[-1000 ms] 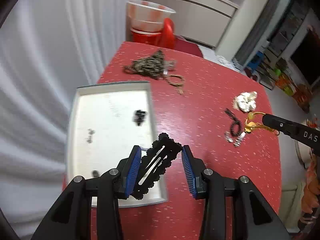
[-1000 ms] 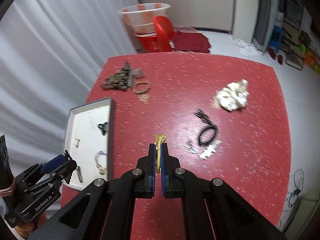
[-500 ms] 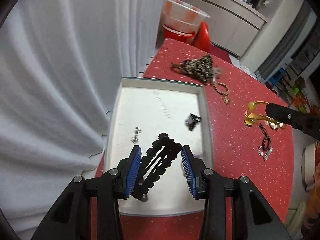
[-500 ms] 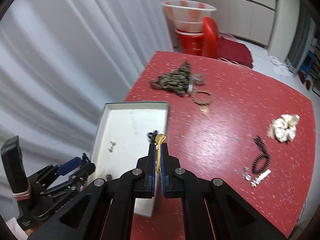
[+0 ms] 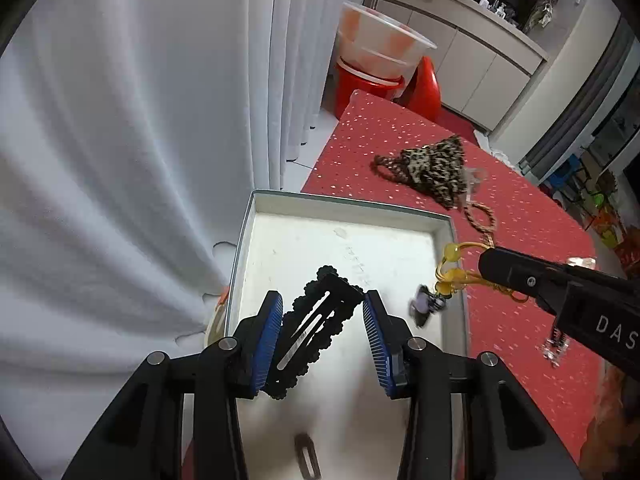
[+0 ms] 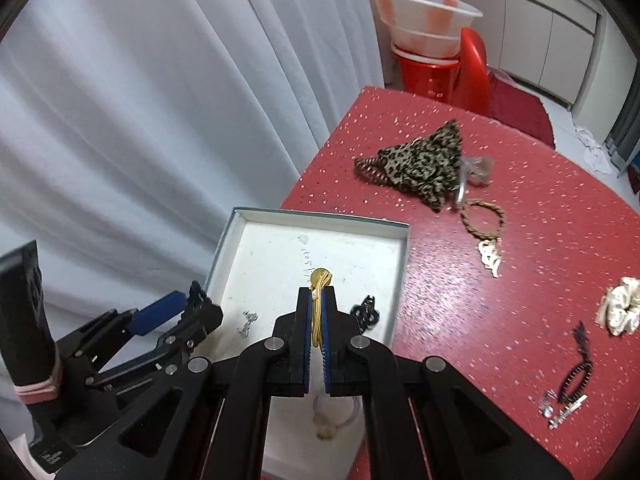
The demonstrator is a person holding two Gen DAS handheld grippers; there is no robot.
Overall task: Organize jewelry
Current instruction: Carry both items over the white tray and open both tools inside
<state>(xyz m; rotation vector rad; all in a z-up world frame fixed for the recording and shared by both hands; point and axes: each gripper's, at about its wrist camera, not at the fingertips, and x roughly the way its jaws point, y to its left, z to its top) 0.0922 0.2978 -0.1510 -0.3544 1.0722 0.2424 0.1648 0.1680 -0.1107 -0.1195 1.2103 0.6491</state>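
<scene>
Holding both pieces over the tray (image 5: 448,224): left tongs (image 5: 323,334) clamp the black hair clip (image 5: 316,328), right tongs (image 6: 319,320) pinch the gold band (image 6: 319,280). Lower close, then release inside the rim.

A red table (image 6: 500,280) speckled with pale flecks carries everything. At its left edge, beside the white curtain, sits a shallow white tray (image 6: 402,264) with a grey rim (small dark and silvery pieces lie inside it, too blurred to name). Farther back lies a leopard-print fabric piece (image 6: 424,162), with a crumpled clear wrapper (image 6: 478,166) touching its right side and a braided tan loop (image 6: 482,220) with a pale charm just in front. Toward the right edge rest a cream scrunchie (image 6: 620,310), a black beaded strand (image 6: 578,368) and 1 small silvery clip (image 6: 564,406).
</scene>
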